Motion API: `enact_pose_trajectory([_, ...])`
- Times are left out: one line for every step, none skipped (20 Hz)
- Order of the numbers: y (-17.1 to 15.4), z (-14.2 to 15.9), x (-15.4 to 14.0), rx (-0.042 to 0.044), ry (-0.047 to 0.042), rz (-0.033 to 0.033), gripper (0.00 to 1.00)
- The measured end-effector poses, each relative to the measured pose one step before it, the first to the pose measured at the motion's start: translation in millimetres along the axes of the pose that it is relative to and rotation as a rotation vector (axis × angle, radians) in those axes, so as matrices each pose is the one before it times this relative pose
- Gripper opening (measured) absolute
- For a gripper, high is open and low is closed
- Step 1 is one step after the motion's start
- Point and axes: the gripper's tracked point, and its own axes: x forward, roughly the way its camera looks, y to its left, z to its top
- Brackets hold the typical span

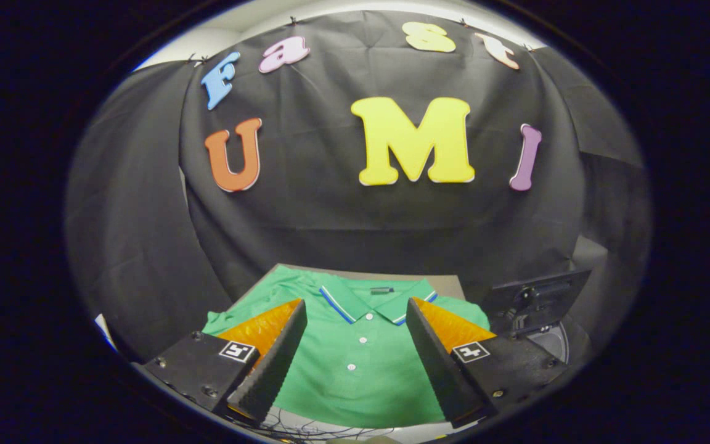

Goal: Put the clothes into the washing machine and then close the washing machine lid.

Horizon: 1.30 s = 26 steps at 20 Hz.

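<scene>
A green polo shirt (355,364) with a blue-and-white striped collar and white buttons lies flat on a table, collar away from me. My gripper (355,308) hovers above it, open, with the shirt's button placket showing in the wide gap between the two fingers. Nothing is held. To the right of the shirt stands the washing machine (543,330), its dark lid (537,293) raised and the round drum opening partly visible behind the right finger.
The table's grey edge (447,283) shows beyond the shirt. Black cloth walls close the booth at the back and on both sides. Thin dark cables (306,428) lie near the table's front edge below the shirt.
</scene>
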Motion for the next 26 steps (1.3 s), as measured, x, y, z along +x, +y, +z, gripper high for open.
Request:
enact_pose_trajectory([1.19, -8.24, 11.31, 0.0049, 0.03251, -0.01216, 1.0])
enact_pose_trajectory([0.27, -8.16, 9.56, 0.00516, 0.03247, -0.01148, 1.0])
enact_pose_trajectory([-0.75, -5.07, 8.51, 0.00503, 0.02688, -0.01145, 1.0])
enact_pose_trajectory([-0.83, -6.63, 8.42, 0.00219, 0.02316, -0.01521, 1.0])
enact_pose_trajectory([-2.73, -5.91, 7.82, -0.00271, 0.02312, -0.02012, 1.0])
enact_pose_trajectory([-2.91, -7.07, 5.28, -0.00654, 0.02402, -0.01701, 1.0])
enact_pose_trajectory([-3.24, -6.07, 4.94, -0.00545, 0.02575, -0.01928, 1.0])
enact_pose_trajectory([-0.42, -7.23, 4.98, 0.00255, 0.02591, -0.01246, 1.0])
enact_pose_trajectory([0.34, -5.57, 2.04, 0.00073, 0.0184, 0.00094, 1.0])
enact_pose_trajectory([-1.22, 6.91, 1.1, -0.00205, -0.02787, -0.01128, 1.0])
enact_pose_trajectory([0.0, -3.03, -1.71, -0.00261, 0.01734, -0.00502, 1.0])
enact_pose_trajectory([0.46, -0.64, 0.47, 0.00101, -0.00669, -0.0019, 1.0])
enact_pose_trajectory([0.48, -1.45, -0.95, 0.00461, 0.00744, 0.00099, 1.0])
enact_pose_trajectory([0.95, -0.57, 0.4, -0.00496, 0.00313, 0.00357, 1.0])
enact_pose_trajectory([-1.1, 0.36, 0.62, 0.00064, -0.00124, 0.00439, 0.99])
enact_pose_trajectory([0.48, -1.39, 0.01, 0.01072, 0.00362, 0.0017, 0.99])
enact_pose_trajectory([0.32, 0.09, 0.47, 0.00616, 0.00289, 0.00317, 0.99])
enact_pose_trajectory([-0.38, -0.45, -0.44, -0.00282, 0.00185, 0.0018, 0.98])
enact_pose_trajectory([-0.32, -1.52, 0.34, -0.00664, 0.0095, 0.00198, 0.97])
enact_pose_trajectory([-1.09, -1.09, -1.42, -0.00818, 0.00948, 0.00282, 0.96])
enact_pose_trajectory([-1.66, -0.98, 0.63, -0.00612, 0.00769, 0.00108, 0.94])
enact_pose_trajectory([-1.84, 1.84, -2.98, 0.00086, 0.00222, 0.00097, 0.81])
enact_pose_trajectory([-4.2, -0.15, -0.26, 0.01924, -0.0034, -0.0058, 0.67])
enact_pose_trajectory([0.47, -1.82, 1.04, 0.0057, 0.00068, 0.00304, 0.54])
enact_pose_trajectory([-0.53, 1.57, -0.2, -0.00114, -0.00251, 0.00816, 0.44])
enact_pose_trajectory([-1.63, 0.76, -0.46, 0.00675, -0.00148, 0.0089, 0.35])
